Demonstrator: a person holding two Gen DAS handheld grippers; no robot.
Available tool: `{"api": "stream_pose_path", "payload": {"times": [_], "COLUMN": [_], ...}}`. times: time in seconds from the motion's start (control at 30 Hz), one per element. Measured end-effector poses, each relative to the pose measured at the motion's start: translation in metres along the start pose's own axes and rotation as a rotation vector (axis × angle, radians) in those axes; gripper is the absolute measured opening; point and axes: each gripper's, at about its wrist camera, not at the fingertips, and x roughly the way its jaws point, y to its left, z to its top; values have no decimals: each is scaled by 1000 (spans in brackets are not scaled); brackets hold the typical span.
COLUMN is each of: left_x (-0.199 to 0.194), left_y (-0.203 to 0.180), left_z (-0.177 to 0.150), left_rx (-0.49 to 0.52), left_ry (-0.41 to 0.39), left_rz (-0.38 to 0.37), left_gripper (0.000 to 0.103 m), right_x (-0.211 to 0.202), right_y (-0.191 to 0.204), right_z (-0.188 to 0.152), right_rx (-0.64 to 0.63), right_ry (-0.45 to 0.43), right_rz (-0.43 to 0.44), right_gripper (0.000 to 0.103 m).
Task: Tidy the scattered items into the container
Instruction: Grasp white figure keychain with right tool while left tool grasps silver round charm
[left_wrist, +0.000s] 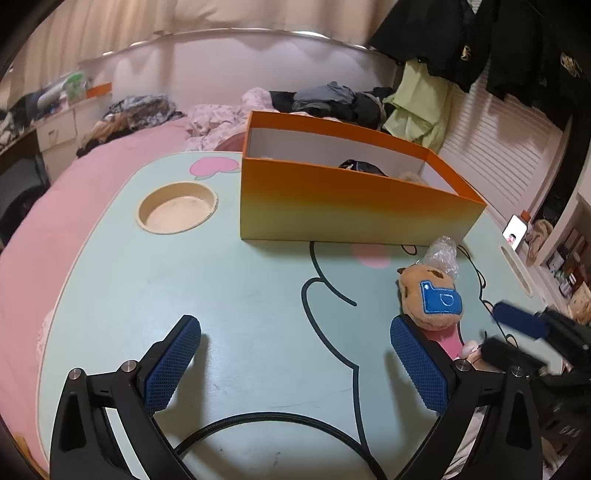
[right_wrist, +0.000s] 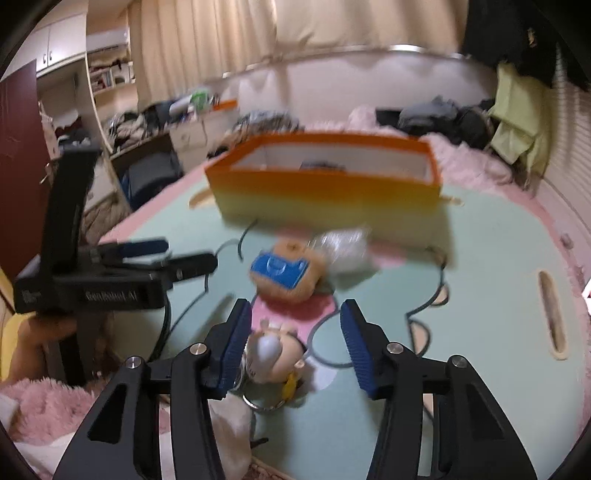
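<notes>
We hold our left gripper (left_wrist: 295, 363) spread wide over the pale green worktop (left_wrist: 221, 295), nothing between its blue pads. Our right gripper (right_wrist: 293, 345) is also spread, low over a small figure keychain (right_wrist: 271, 354) lying close to its left pad. Beyond it rest a brown plush toy with a blue patch (right_wrist: 286, 271) and a crumpled clear wrapper (right_wrist: 343, 245), touching each other, just in front of the orange box (right_wrist: 325, 188), which already holds a dark item.

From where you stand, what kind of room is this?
Most likely a bedroom: a pink bed strewn with clothes, curtains behind, and a small cartoon lap table holding an orange box.
</notes>
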Motion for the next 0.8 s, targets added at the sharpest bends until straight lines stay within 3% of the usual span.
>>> {"api": "stream_pose_path", "payload": {"times": [0.1,0.17,0.37,0.5,0.63,0.7,0.8], "left_x": [2,0,-6,-23,-30,-29,-24], "left_y": [-5,-5,-5,-10,-32,-44,-58], "left_z": [0,-2,-1,-3,-6,-10,-15], "left_rx": [16,28,35,64,145,189,249], "left_ry": [0,0,-25,-51,6,27,66], "left_rz": [11,20,7,-109,-249,-280,-282], "left_gripper": [103,103,103,103,102,100,85], "right_x": [7,10,1,-19,-33,-31,-26], "right_y": [0,-3,-31,-50,-59,-58,-55], "right_z": [-4,-5,-7,-7,-9,-8,-5], "right_rx": [-12,-5,115,215,266,266,258], "right_ry": [28,39,7,-92,-158,-153,-130], "right_rz": [-6,-5,-31,-54,-63,-60,-53], "right_gripper": [50,37,36,37,37,37,37]}}
